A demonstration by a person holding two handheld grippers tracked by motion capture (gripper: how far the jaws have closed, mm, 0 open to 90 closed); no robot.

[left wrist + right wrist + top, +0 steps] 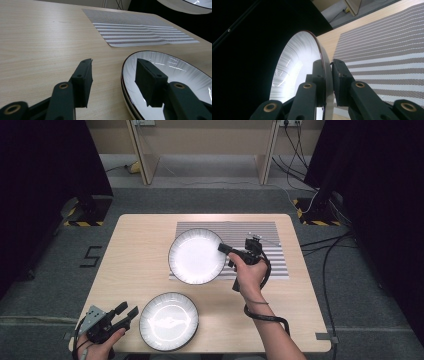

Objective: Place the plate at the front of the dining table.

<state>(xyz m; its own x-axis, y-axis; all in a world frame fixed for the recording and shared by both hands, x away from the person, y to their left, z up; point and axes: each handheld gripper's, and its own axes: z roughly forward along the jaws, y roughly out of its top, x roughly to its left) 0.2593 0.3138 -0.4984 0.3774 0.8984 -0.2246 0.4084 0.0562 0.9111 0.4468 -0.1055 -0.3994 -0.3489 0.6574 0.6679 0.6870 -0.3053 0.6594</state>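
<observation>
Between the right gripper [327, 75] jaws: a plate [196, 256] clamped by its rim.
Stiff, glossy, breakable ware; the thin edge grip looks slippery. Left gripper [113, 75] jaws stand apart, astride the second plate [175, 72] rim.

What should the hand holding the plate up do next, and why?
Probably lower it gently onto the striped mat. The right gripper is clamped on the rim of the lifted plate, which hangs above the mat in the left gripper view. The left gripper waits open beside the other plate on the table.
</observation>
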